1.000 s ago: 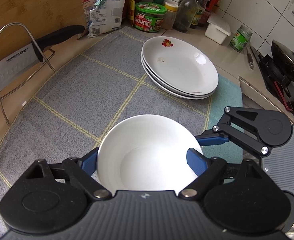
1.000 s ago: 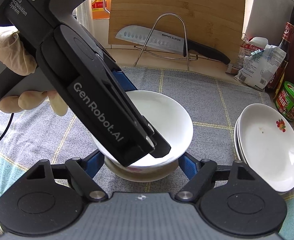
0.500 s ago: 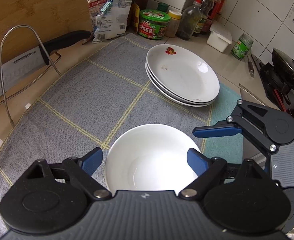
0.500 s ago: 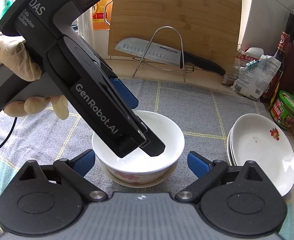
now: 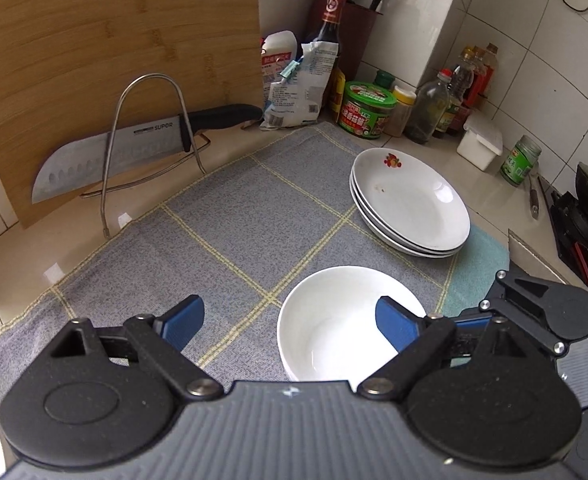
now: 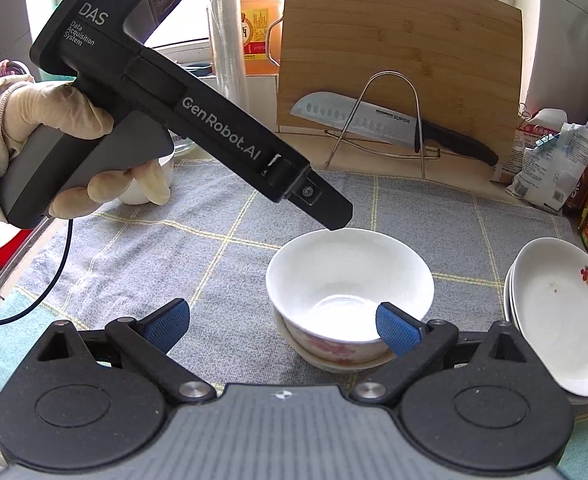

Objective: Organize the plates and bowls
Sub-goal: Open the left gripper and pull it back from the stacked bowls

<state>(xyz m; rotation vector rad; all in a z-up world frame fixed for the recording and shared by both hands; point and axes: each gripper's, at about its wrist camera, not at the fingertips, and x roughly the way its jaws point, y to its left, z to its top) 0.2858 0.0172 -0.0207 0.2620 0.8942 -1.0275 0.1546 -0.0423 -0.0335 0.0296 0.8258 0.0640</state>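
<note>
Nearest to me, my right gripper [image 6: 281, 320] stands with its tongs spread wide and nothing pressed between them; its right pad sits just in front of the white bowl [image 6: 350, 280], not on it. My left gripper [image 5: 289, 320] also has its tongs apart, having just been opening, with nothing clamped: the bowl lies off to the right, behind the right pad, and bare cloth shows in the gap.

The white bowl is nested in a second bowl [image 6: 334, 354] with a pink flower pattern, the pair standing upright near the front of the grey checked cloth [image 6: 173, 264]. I judge them glazed ceramic: stiff, fairly heavy, slick on the pads and quick to chip. I would take the stack low on opposite sides of the outer wall, or pinch the rim with one pad inside and one outside, and lift level so the inner bowl cannot slide.

To the right, near the bowls but apart from them, sits the stack of white plates [image 5: 410, 204], the top one bearing a red motif. Shallow and slippery, they want a rim pinch.

Far back, a knife [image 5: 133, 148] rests in a wire rack before the bamboo cutting board [image 5: 113, 60].
</note>
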